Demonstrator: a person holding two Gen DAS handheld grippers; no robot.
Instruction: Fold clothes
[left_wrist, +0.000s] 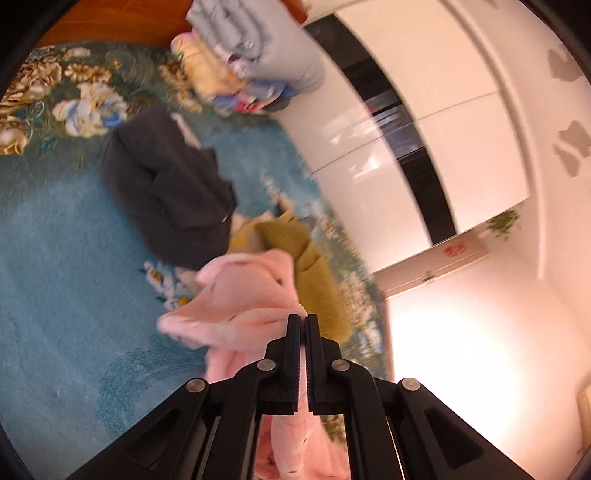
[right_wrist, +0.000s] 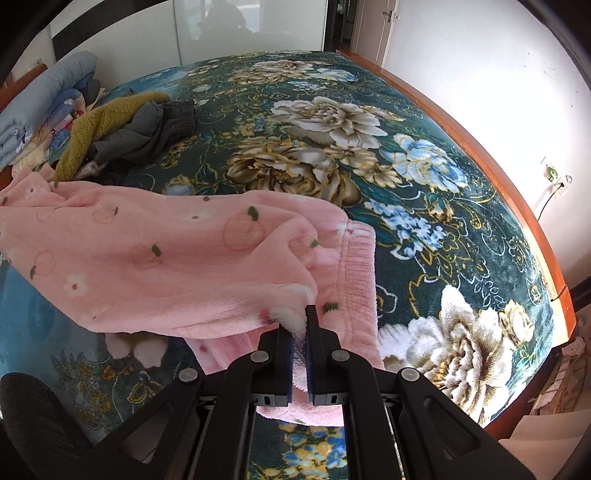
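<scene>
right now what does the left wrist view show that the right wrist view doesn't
Only the left wrist view: the left gripper shut on the pink garment, and a white wardrobe. Only the right wrist view: the right gripper shut on the garment's edge, and the bed's wooden frame. Both: the pink garment, mustard sweater, dark clothes, folded bedding, floral blanket.

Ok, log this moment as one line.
left hand-held gripper: shut on pink garment | right hand-held gripper: shut on pink garment | garment lifted over bedspread

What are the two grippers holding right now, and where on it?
Both hold the pink fleece garment: right gripper near the ribbed waistband, left gripper on a bunched part, exact spot unclear.
</scene>
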